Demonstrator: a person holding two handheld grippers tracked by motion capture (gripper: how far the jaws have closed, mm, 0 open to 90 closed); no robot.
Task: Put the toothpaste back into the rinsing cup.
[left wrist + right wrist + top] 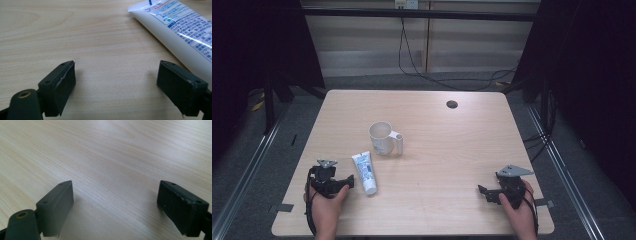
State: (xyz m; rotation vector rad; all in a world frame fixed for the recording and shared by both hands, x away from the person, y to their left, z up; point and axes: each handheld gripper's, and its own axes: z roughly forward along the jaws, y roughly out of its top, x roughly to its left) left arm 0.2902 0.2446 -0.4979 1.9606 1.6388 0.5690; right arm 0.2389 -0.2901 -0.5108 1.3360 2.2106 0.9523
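Both jaws spread wide, nothing between them: left hand-held gripper (346, 182) low on the counter (452, 150) just beside the tube (364, 172), right hand-held gripper (484, 192) well apart near the right edge. Tube flat, below the mug (383, 137). Likely slips: nudging the tube aside, skidding the rounded body, squeezing paste out.

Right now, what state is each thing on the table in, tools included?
Left tool: open, nothing between its jaws, beside the tube.
Right tool: open, empty, over bare table.
Toothpaste tube: lying flat, cap end toward the person.
Mug: upright, handle toward the right, apart from the tube.
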